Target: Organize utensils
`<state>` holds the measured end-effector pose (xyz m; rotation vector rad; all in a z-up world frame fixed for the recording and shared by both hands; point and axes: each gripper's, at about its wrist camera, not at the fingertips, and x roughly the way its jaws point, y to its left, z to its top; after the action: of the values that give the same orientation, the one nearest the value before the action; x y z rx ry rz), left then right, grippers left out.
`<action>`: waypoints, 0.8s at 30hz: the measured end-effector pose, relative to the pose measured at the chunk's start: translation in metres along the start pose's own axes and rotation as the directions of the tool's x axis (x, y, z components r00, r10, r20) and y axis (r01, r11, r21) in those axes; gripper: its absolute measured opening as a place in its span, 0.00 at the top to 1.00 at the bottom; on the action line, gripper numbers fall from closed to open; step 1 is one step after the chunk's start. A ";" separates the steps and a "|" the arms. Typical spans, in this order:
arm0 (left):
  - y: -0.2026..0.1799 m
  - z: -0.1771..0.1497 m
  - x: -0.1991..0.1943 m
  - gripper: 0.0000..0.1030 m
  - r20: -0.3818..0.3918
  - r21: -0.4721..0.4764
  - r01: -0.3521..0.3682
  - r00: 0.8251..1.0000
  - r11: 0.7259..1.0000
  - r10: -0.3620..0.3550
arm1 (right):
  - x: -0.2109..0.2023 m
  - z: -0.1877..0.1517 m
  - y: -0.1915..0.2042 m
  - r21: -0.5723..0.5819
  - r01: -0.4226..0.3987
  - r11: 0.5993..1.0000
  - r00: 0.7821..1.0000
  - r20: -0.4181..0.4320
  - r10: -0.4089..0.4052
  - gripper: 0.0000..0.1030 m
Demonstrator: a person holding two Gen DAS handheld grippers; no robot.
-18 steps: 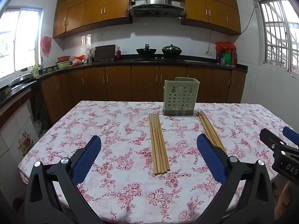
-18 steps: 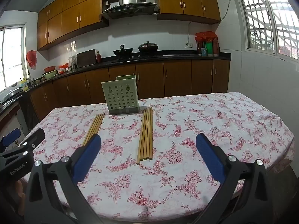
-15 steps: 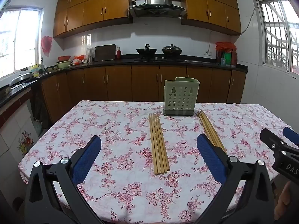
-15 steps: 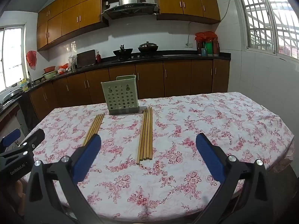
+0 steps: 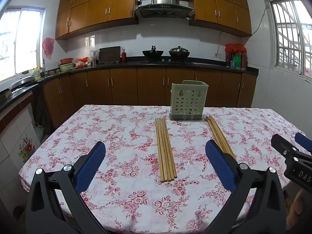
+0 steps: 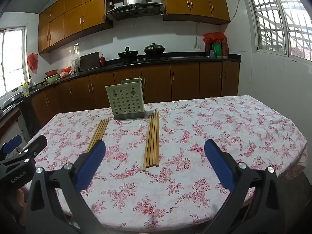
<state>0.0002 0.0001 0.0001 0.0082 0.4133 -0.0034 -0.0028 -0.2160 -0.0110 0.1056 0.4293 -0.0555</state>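
Here we hold our left gripper above the near part of the table, and its two blue pads stand far apart with nothing between them. Our right gripper is the same: wide open and holding nothing. Both hang in the air, not touching the cloth.

The table wears a white cloth with pink flowers. At its far side stands a green holder with round holes in its front, upright. We cannot see inside it.

Two bunches of wooden chopsticks lie flat on the cloth. The left bunch lies just in front of the holder's left corner and runs toward us, straight ahead of our left gripper. The right bunch starts by the holder's right corner, and its near end hides behind our left gripper's right pad. In the right wrist view, the right bunch lies straight ahead of our right gripper, and the left bunch slips behind that gripper's left pad.

Behind the table we see brown cupboards and two black pots on the stove.
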 end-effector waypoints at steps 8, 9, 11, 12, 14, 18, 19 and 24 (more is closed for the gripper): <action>0.001 -0.004 0.003 0.01 0.000 -0.001 -0.002 1.000 1.000 0.002 | 0.000 -0.001 0.001 0.001 -0.001 1.000 1.000 -0.002 0.001 0.04; 0.001 -0.005 0.004 0.01 0.000 0.000 -0.003 1.000 1.000 0.003 | 0.000 0.000 0.001 0.002 -0.001 1.000 1.000 -0.003 0.001 0.04; 0.002 -0.004 0.004 0.02 -0.003 -0.003 -0.001 1.000 1.000 0.001 | -0.001 0.000 0.000 0.004 -0.003 1.000 1.000 -0.003 0.003 0.04; 0.002 -0.005 0.004 0.02 -0.003 -0.004 -0.001 1.000 1.000 0.001 | 0.000 0.000 0.001 0.005 -0.001 1.000 1.000 -0.003 0.001 0.04; 0.000 -0.004 0.000 0.02 -0.004 -0.005 -0.001 1.000 1.000 0.001 | -0.001 0.000 0.001 0.005 -0.002 1.000 1.000 -0.004 0.002 0.04; -0.001 -0.005 0.002 0.02 -0.004 -0.005 0.000 1.000 1.000 0.000 | 0.000 0.000 0.001 0.005 -0.001 1.000 1.000 -0.003 0.001 0.04; -0.002 -0.005 0.002 0.02 -0.005 -0.005 -0.001 1.000 1.000 0.001 | -0.001 0.000 0.001 0.005 -0.002 1.000 1.000 -0.003 0.002 0.04; -0.001 -0.005 0.002 0.02 -0.005 -0.007 -0.001 1.000 1.000 0.001 | 0.000 0.000 0.002 0.004 -0.003 1.000 1.000 -0.003 0.003 0.04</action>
<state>0.0004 -0.0012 -0.0053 0.0017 0.4179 -0.0013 -0.0029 -0.2141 -0.0105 0.1106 0.4319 -0.0534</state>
